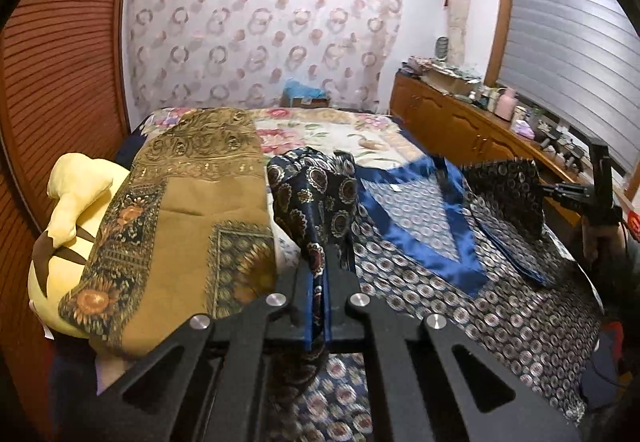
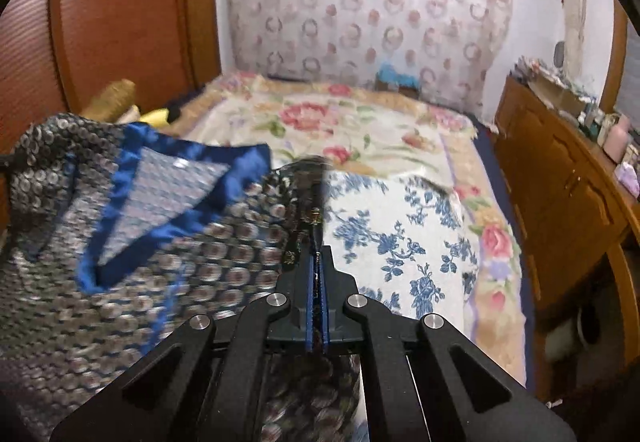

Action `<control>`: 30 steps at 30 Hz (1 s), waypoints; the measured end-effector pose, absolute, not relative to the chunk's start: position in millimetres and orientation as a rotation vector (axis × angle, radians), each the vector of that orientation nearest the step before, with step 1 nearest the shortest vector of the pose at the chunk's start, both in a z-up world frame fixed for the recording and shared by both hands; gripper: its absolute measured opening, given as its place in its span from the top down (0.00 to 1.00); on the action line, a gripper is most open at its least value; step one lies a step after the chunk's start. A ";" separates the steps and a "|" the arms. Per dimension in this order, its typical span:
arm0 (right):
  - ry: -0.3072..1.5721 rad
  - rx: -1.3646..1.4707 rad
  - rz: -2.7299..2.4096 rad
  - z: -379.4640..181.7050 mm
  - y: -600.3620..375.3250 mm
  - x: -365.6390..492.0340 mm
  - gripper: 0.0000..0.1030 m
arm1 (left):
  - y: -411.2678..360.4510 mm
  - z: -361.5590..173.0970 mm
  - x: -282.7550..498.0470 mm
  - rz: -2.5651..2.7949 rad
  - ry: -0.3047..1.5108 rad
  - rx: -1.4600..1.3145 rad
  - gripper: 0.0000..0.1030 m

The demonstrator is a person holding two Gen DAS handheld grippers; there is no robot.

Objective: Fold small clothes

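A navy patterned scarf with a bright blue border (image 1: pixel 420 226) hangs spread between both grippers above the bed. My left gripper (image 1: pixel 320 274) is shut on one bunched corner of it. My right gripper (image 2: pixel 316 262) is shut on another corner, and the scarf (image 2: pixel 152 234) stretches away to its left. The right gripper also shows in the left wrist view (image 1: pixel 576 190) at the far right, holding up that corner. A folded-over part shows the blue border as a triangle.
A folded mustard patterned cloth (image 1: pixel 180 218) lies left on the bed beside a yellow plush toy (image 1: pixel 72 210). The floral bedspread (image 2: pixel 360 134) and a blue-flowered sheet (image 2: pixel 404 234) lie beneath. A wooden cabinet (image 2: pixel 560 194) with clutter runs along the right.
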State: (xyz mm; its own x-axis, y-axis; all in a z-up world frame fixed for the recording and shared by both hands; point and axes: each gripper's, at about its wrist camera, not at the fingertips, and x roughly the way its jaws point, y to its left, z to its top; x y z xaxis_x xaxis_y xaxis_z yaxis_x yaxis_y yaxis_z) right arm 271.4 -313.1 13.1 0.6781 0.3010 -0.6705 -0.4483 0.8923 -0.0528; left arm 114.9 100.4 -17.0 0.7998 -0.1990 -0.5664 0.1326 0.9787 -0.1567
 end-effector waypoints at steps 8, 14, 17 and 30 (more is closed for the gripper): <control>0.649 -0.202 0.423 32.5 -321.5 194.5 1.00 | 106.2 -11.0 54.9 -0.174 0.576 -0.114 0.99; 0.645 -0.151 0.396 34.4 -345.5 139.5 1.00 | 110.0 -12.9 12.2 -0.174 0.568 -0.139 0.99; 0.660 -0.155 0.382 26.9 -355.0 117.4 1.00 | 109.6 -19.7 -2.4 -0.153 0.576 -0.114 0.99; 0.735 -0.142 0.307 18.7 -403.3 51.7 1.00 | 129.5 -23.3 -51.0 -0.123 0.575 -0.170 0.99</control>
State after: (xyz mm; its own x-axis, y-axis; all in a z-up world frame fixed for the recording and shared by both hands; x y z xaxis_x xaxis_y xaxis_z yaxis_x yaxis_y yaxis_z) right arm 51.7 -403.3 18.7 0.6996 0.2253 -0.6780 -0.3243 0.9457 -0.0204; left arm -51.0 129.5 -23.3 0.8324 -0.1627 -0.5297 0.0680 0.9787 -0.1937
